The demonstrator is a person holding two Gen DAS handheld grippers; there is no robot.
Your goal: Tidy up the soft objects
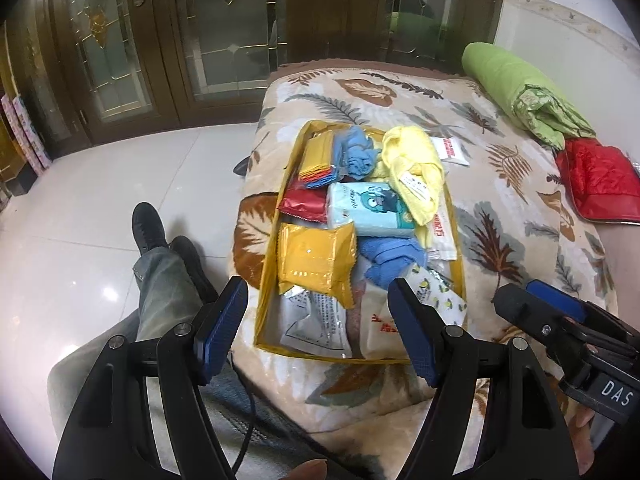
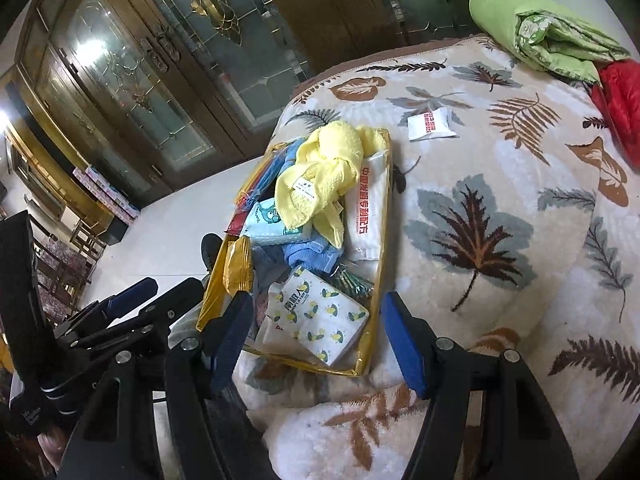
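Observation:
A clear storage bag with yellow trim (image 1: 266, 280) (image 2: 374, 336) lies open on the leaf-print blanket (image 1: 500, 208) (image 2: 480, 184). It holds a yellow towel (image 1: 408, 160) (image 2: 320, 168), blue cloths (image 1: 384, 260), a light blue tissue pack (image 1: 368, 208) (image 2: 268, 220), yellow (image 1: 316, 260) and red (image 1: 304, 204) packets and a lemon-print pack (image 2: 320, 320). A small white packet (image 2: 430, 124) (image 1: 450, 151) lies outside the bag. My left gripper (image 1: 316, 328) is open and empty over the bag's near end. My right gripper (image 2: 316, 336) is open and empty beside it.
A folded green quilt (image 1: 520, 92) (image 2: 540, 32) and a red padded item (image 1: 600, 184) (image 2: 620, 96) lie at the blanket's far right. White tiled floor (image 1: 100, 208) and glass-fronted wooden doors (image 1: 160, 40) are to the left. The person's leg and shoe (image 1: 150, 228) are near the bed edge.

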